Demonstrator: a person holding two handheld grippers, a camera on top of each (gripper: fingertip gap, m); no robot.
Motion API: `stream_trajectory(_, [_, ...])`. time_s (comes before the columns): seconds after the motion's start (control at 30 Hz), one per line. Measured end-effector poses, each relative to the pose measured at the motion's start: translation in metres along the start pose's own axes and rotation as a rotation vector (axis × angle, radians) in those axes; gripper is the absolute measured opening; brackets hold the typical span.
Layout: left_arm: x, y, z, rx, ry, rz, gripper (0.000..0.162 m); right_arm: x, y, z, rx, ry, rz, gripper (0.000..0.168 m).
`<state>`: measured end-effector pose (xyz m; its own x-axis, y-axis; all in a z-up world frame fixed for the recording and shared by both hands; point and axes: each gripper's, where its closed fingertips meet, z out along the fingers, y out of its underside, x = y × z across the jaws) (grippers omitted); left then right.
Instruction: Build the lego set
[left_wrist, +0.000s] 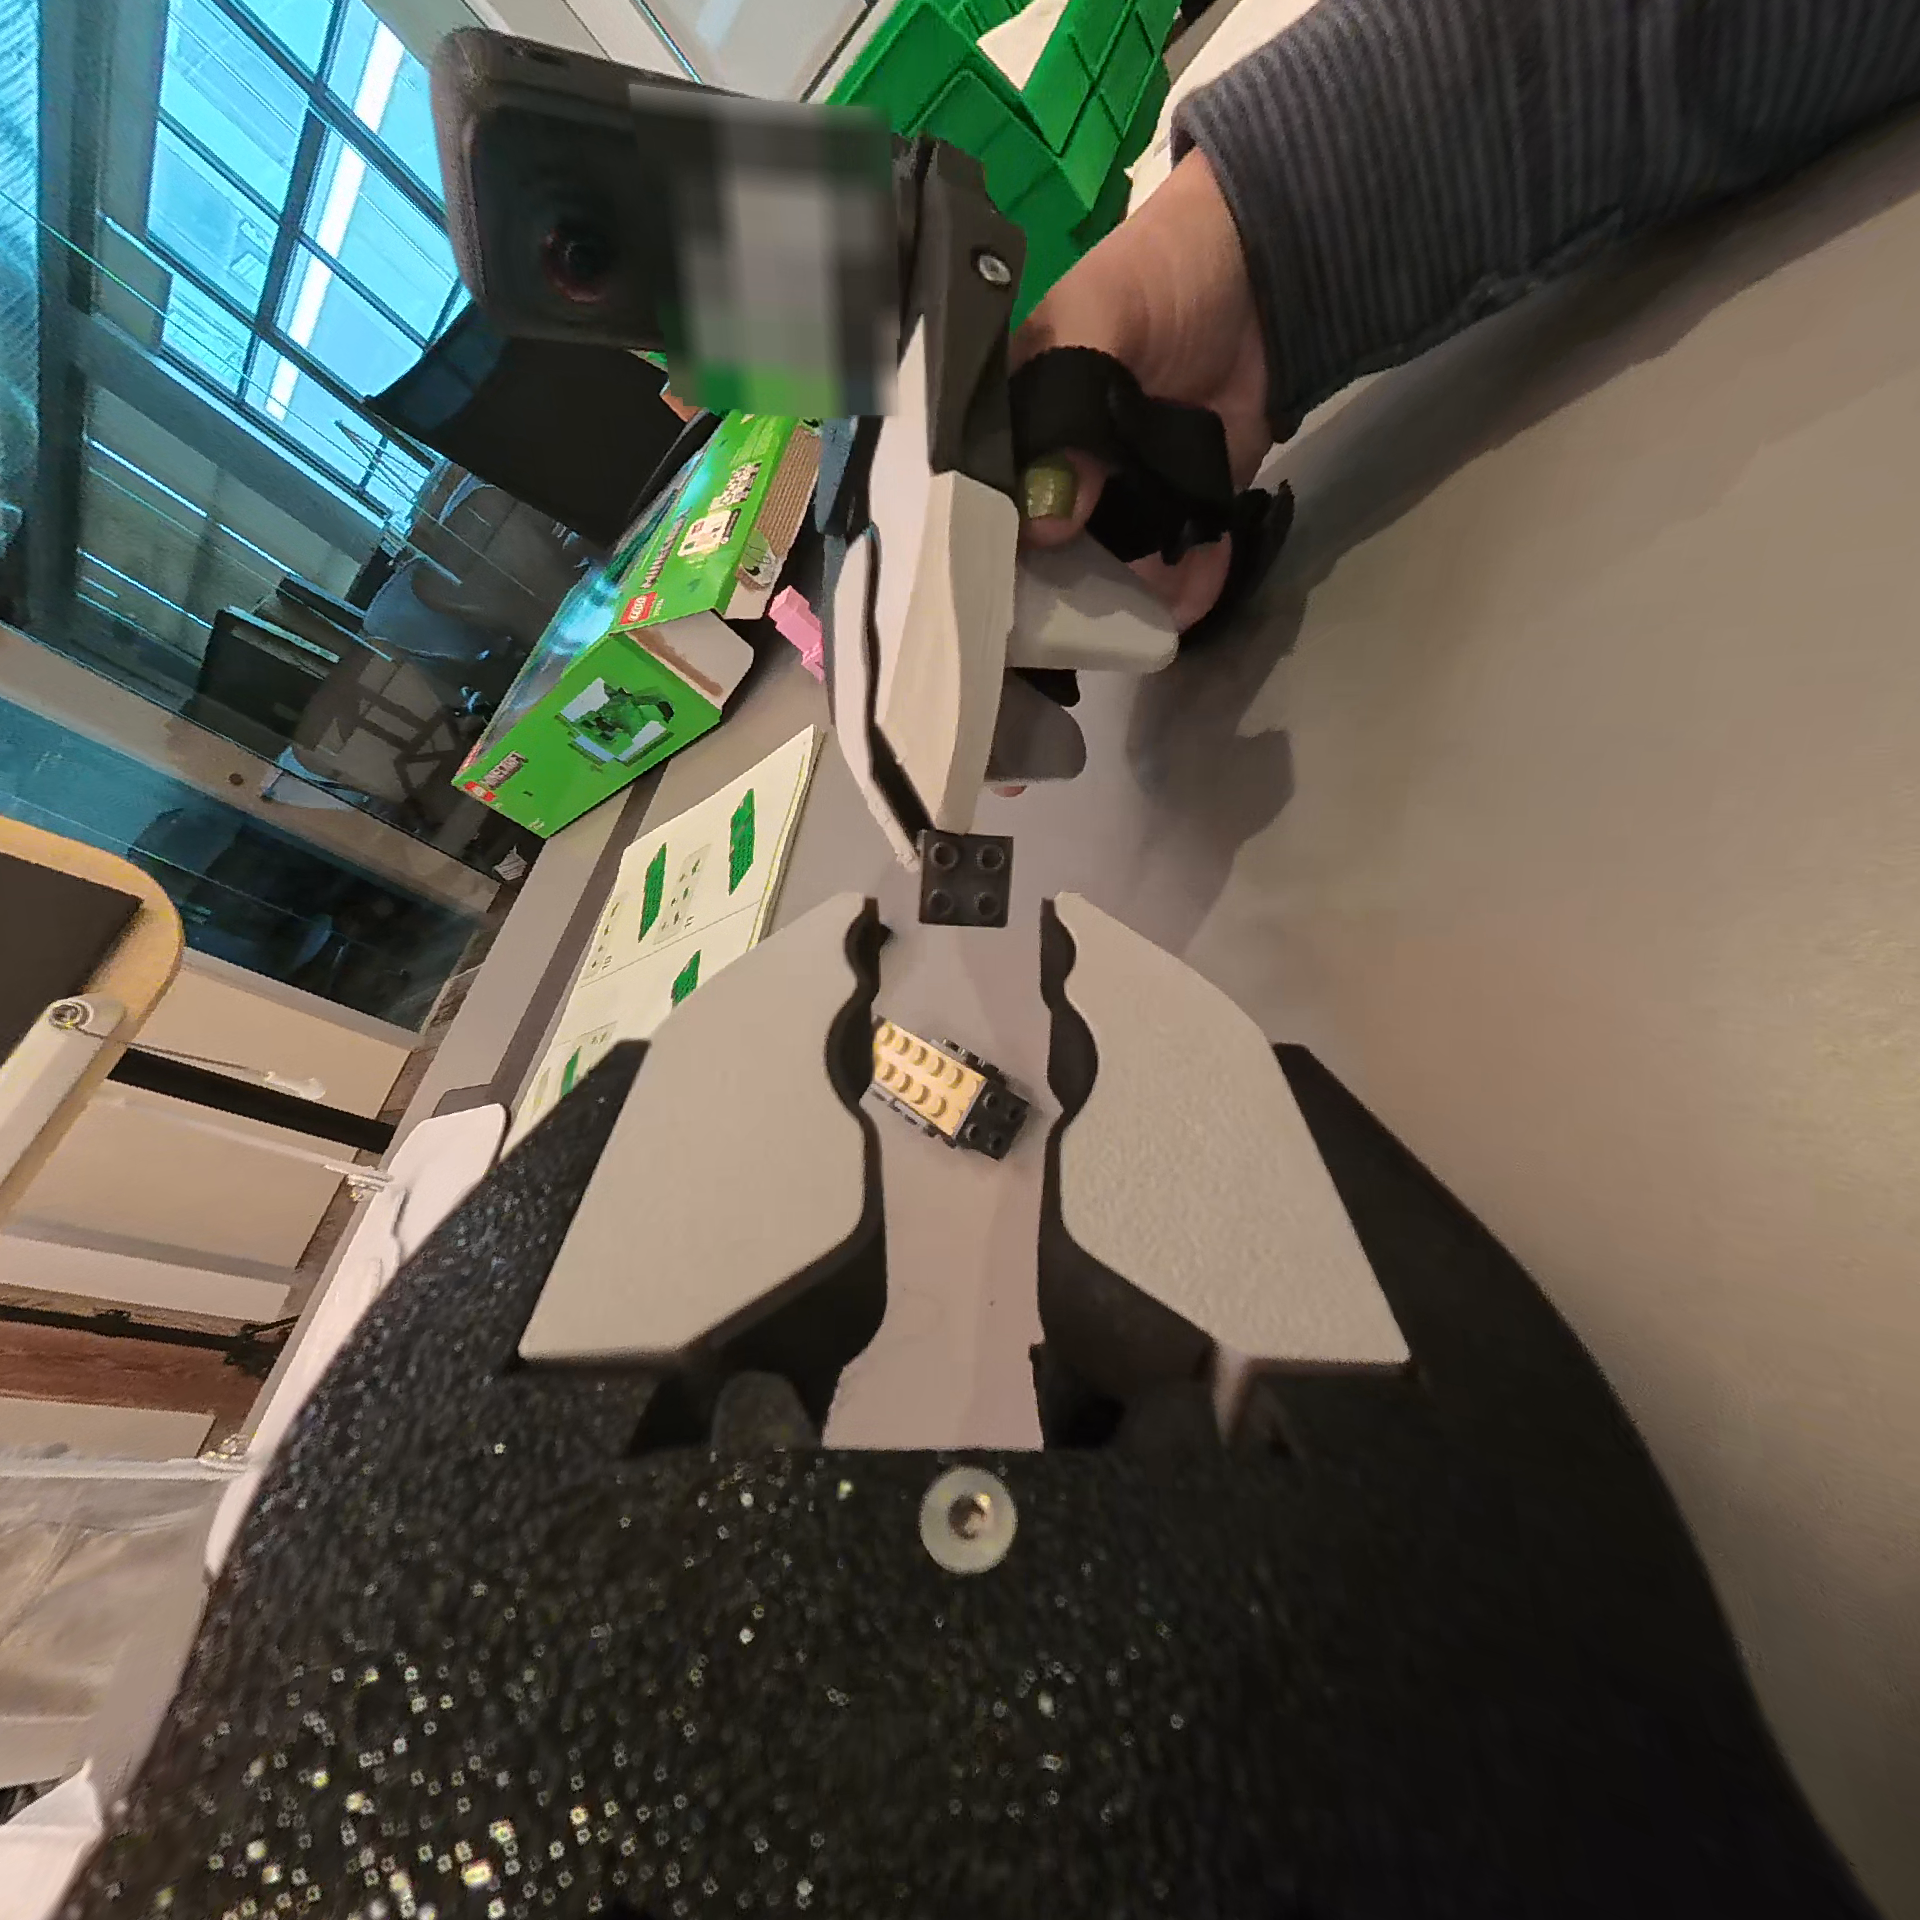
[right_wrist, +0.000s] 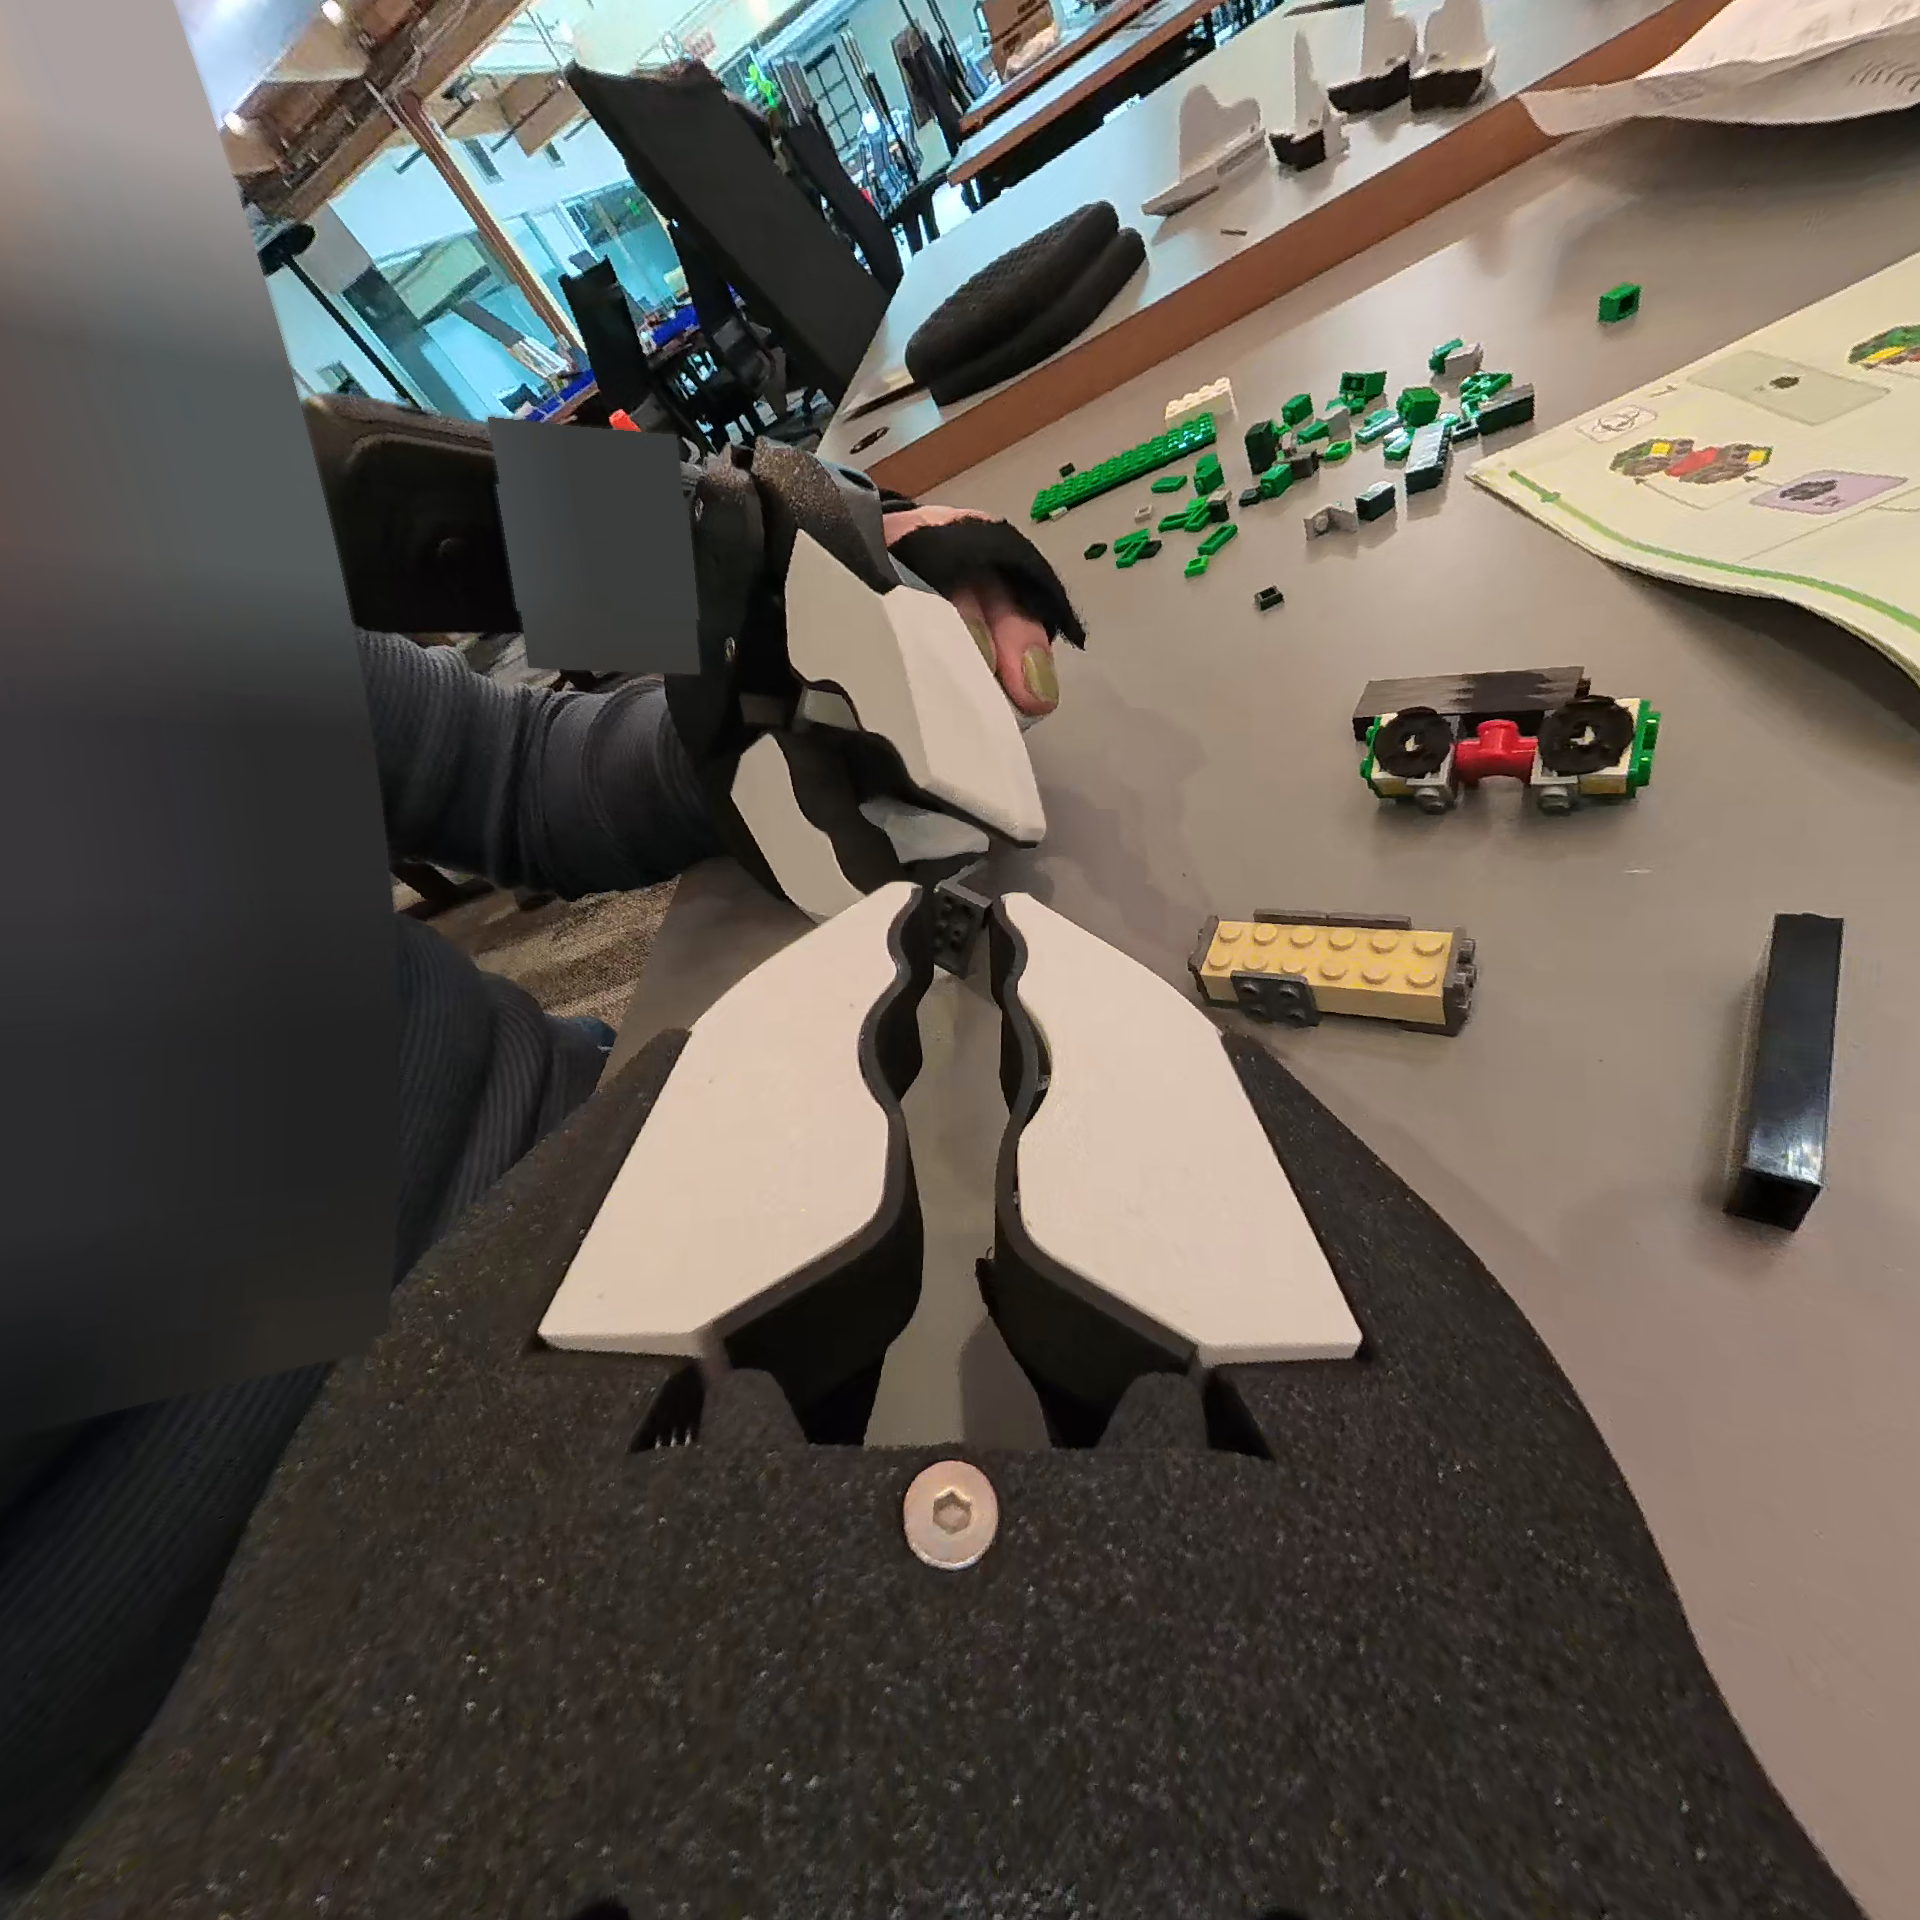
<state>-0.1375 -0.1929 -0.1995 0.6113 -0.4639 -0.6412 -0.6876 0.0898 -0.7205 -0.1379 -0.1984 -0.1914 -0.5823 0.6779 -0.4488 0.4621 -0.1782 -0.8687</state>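
My right gripper (right_wrist: 956, 914) is shut on a small black 2x2 brick (right_wrist: 954, 932) and holds it above the grey table (right_wrist: 1455, 1351). In the left wrist view the right gripper (left_wrist: 930, 836) comes down from above with the black brick (left_wrist: 964, 878) at its tips. My left gripper (left_wrist: 961, 909) is open, its tips on either side of that brick without closing on it. It enters the right wrist view (right_wrist: 925, 868) from the left. A tan brick assembly with dark grey parts (right_wrist: 1335, 971) lies on the table; it shows between my left fingers (left_wrist: 940, 1086).
A wheeled black, green and red chassis (right_wrist: 1507, 743), a long black bar (right_wrist: 1787, 1070) and several loose green pieces (right_wrist: 1299, 457) lie to the right. An instruction booklet (right_wrist: 1714, 488) is at far right. A green set box (left_wrist: 613, 675) lies near the table edge. Left and right tips are no more than a few centimetres apart.
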Motion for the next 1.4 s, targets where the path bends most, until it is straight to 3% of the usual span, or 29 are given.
stream_trajectory(0.1, [0.001,-0.001,0.000,0.005,0.001,0.007,0.017,0.000,0.000,0.001,-0.002,0.001,-0.001,0.010])
stream_trajectory(0.23, [-0.003,0.002,0.001,-0.031,-0.010,-0.019,0.016,0.005,-0.001,0.000,0.001,0.052,-0.048,0.011])
stream_trajectory(0.43, [0.002,0.018,0.001,-0.110,0.093,-0.137,0.016,0.010,0.004,-0.003,-0.106,0.241,-0.422,0.025])
stream_trajectory(0.53, [0.006,0.021,0.001,-0.127,0.130,-0.156,0.016,0.010,0.015,0.003,-0.218,0.308,-0.630,0.026])
stream_trajectory(0.67, [0.009,0.022,0.002,-0.134,0.147,-0.153,0.016,0.015,0.020,0.008,-0.270,0.374,-0.754,0.020])
stream_trajectory(0.97, [0.014,0.017,0.002,-0.100,0.186,-0.161,0.016,0.013,0.024,0.009,-0.280,0.353,-0.787,0.018])
stream_trajectory(1.1, [0.008,0.017,0.004,-0.087,0.128,-0.162,0.017,0.017,0.020,0.006,-0.261,0.377,-0.763,0.017])
stream_trajectory(1.23, [-0.002,0.025,0.005,-0.125,0.068,-0.192,0.035,0.022,0.012,0.000,-0.215,0.416,-0.731,0.018])
stream_trajectory(1.4, [0.000,0.029,0.007,-0.146,0.080,-0.217,0.029,0.019,0.000,-0.004,-0.131,0.414,-0.691,0.017])
